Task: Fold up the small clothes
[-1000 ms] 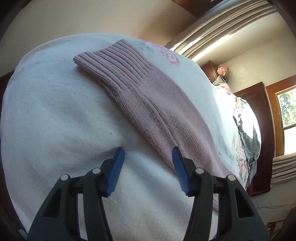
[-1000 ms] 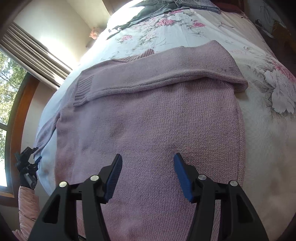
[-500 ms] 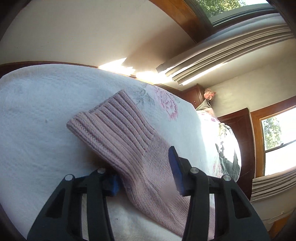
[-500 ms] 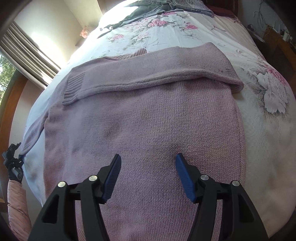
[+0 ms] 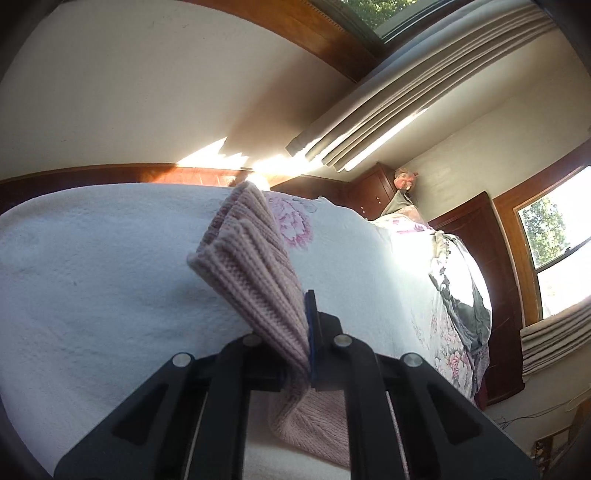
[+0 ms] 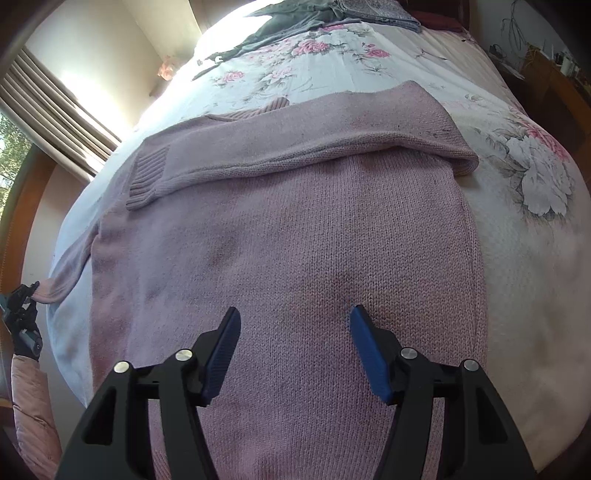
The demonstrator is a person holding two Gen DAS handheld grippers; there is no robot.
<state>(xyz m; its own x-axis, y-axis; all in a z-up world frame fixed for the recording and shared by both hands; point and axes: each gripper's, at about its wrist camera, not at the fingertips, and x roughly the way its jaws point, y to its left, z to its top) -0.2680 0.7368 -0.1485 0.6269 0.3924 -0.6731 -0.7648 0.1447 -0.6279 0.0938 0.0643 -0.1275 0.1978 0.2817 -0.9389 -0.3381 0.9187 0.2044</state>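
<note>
On the bed (image 6: 546,280), the pink sweater (image 6: 288,236) lies flat with one sleeve folded across its chest. Your left gripper (image 5: 308,343) is clenched on the ribbed cuff (image 5: 251,266) of the other sleeve, off the sweater's far side. Your right gripper (image 6: 293,347) hovers over the lower body, jaws spread and empty. Expect soft, light, stretchy knit that sags; grip at cuffs and hems. Beyond the sweater's collar, dark clothes (image 6: 295,18) lie well apart; bare bedspread flanks the sweater.
</note>
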